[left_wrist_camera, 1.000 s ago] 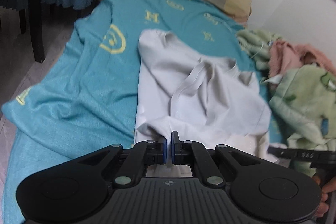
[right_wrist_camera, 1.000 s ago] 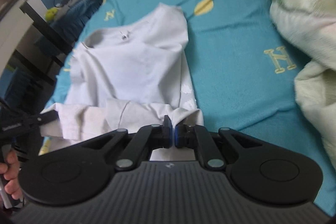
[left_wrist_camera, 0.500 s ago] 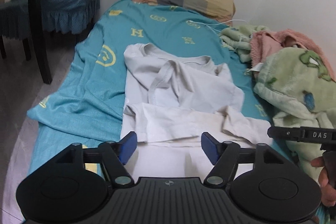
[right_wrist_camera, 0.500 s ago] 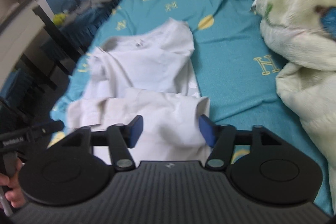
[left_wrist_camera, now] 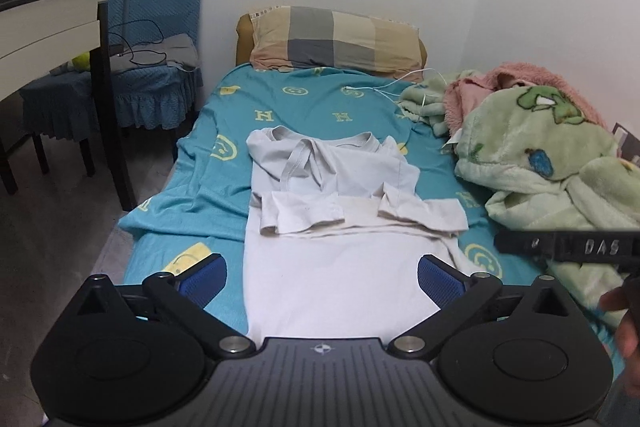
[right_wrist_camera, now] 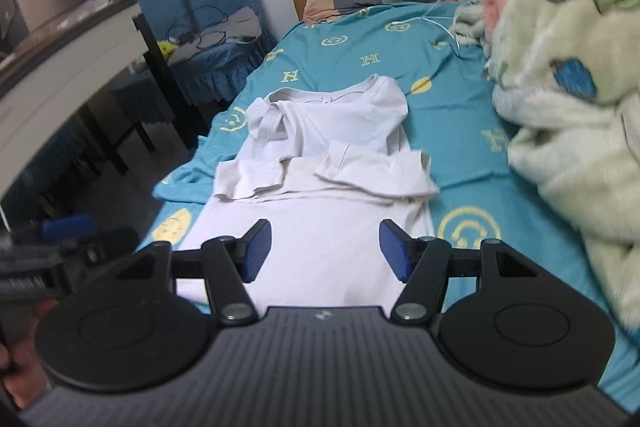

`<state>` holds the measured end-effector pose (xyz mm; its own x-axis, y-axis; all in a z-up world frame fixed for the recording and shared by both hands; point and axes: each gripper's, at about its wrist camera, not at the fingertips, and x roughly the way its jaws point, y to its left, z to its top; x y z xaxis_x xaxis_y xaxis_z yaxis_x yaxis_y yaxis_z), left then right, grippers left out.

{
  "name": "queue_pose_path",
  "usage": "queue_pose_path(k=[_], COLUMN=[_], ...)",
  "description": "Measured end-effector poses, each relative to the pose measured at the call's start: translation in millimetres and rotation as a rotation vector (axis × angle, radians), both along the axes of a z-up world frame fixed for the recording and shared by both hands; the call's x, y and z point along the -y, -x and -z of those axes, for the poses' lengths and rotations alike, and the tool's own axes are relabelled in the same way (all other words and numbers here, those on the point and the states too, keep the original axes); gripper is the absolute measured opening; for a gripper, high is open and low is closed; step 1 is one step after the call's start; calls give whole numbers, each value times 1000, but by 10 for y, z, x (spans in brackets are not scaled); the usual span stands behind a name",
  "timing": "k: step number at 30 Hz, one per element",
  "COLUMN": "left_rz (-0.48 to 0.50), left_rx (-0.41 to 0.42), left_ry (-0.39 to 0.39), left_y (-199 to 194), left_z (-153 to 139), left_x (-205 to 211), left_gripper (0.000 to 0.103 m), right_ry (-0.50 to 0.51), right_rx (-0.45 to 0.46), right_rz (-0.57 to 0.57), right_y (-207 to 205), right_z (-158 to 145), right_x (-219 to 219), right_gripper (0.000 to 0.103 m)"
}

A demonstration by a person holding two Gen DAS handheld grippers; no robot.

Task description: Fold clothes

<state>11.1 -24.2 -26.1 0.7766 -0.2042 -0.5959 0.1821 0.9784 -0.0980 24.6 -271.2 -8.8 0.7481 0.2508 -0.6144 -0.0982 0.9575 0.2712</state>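
A white T-shirt (left_wrist_camera: 332,211) (right_wrist_camera: 324,163) lies along the middle of the bed, collar toward the pillow. Its two short sleeves are folded inward across the chest and the neck area is rumpled. My left gripper (left_wrist_camera: 322,283) hangs open above the shirt's near hem, nothing between its blue pads (left_wrist_camera: 202,281). In its own view my right gripper (right_wrist_camera: 326,253) is open too, over the lower part of the shirt, with its pads (right_wrist_camera: 394,253) apart. The right gripper's black body (left_wrist_camera: 568,245) shows at the right edge of the left wrist view.
The bed carries a teal sheet (left_wrist_camera: 304,99) with yellow prints. A checked pillow (left_wrist_camera: 336,39) lies at the head. A green and pink blanket heap (left_wrist_camera: 548,155) fills the bed's right side. A white cable (left_wrist_camera: 384,89) runs near the pillow. Blue chairs (left_wrist_camera: 156,27) and a dark-legged table (left_wrist_camera: 52,11) stand left.
Both grippers were shut on the shirt's sleeves one second ago. They let go, opened wide and drew back and up; the sleeves now lie folded across the chest.
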Motion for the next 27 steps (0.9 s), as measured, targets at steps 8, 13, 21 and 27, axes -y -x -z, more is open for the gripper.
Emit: queue_pose_path(k=[8, 13, 21, 27], left_rz=[2, -5, -100, -208], left_rx=[-4, -39, -258, -424], left_ry=[-24, 25, 377, 656], left_y=[-29, -111, -349, -522], left_z=[81, 137, 607, 1057], left_x=[-18, -99, -364, -542], left_gripper=[103, 103, 102, 100], right_ry=[34, 27, -139, -557], right_rx=[39, 26, -160, -396], right_rz=[18, 19, 118, 272], right_y=[14, -23, -211, -227], right_z=[-21, 19, 283, 773], right_x=[-39, -47, 205, 619], right_gripper=[62, 62, 62, 64])
